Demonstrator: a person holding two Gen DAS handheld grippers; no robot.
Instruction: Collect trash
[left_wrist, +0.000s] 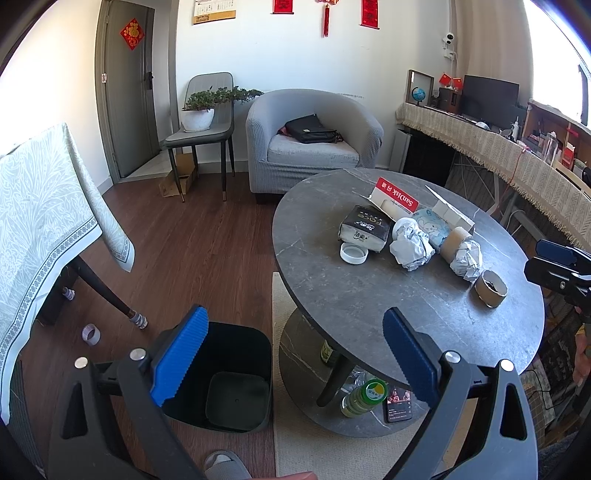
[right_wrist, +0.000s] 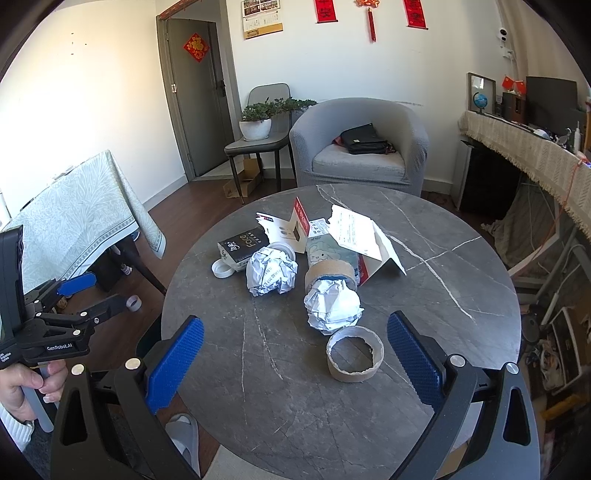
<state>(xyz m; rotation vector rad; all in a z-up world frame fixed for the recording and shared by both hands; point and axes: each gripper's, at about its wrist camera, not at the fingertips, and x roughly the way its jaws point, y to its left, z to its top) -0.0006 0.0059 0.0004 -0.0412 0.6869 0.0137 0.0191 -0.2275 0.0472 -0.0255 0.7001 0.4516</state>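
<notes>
Trash lies on the round grey marble table (right_wrist: 424, 295): two crumpled paper balls (right_wrist: 271, 275) (right_wrist: 332, 304), a short cardboard ring (right_wrist: 355, 354), a cardboard tube (right_wrist: 328, 267), a black tissue pack (right_wrist: 243, 243), a white lid (right_wrist: 222, 267) and torn white-red boxes (right_wrist: 362, 232). My right gripper (right_wrist: 295, 354) is open over the table's near side, the ring just ahead between its fingers. My left gripper (left_wrist: 295, 354) is open and empty above an empty black bin (left_wrist: 229, 380) on the floor left of the table. The trash also shows in the left wrist view (left_wrist: 410, 247).
A cloth-covered table (left_wrist: 40, 206) stands at left. A grey armchair (left_wrist: 314, 136) with a black bag and a chair with a potted plant (left_wrist: 199, 110) stand behind. Bottles (left_wrist: 364, 400) and a phone (left_wrist: 399, 404) sit on the table's lower shelf. A tape roll (left_wrist: 91, 334) lies on the floor.
</notes>
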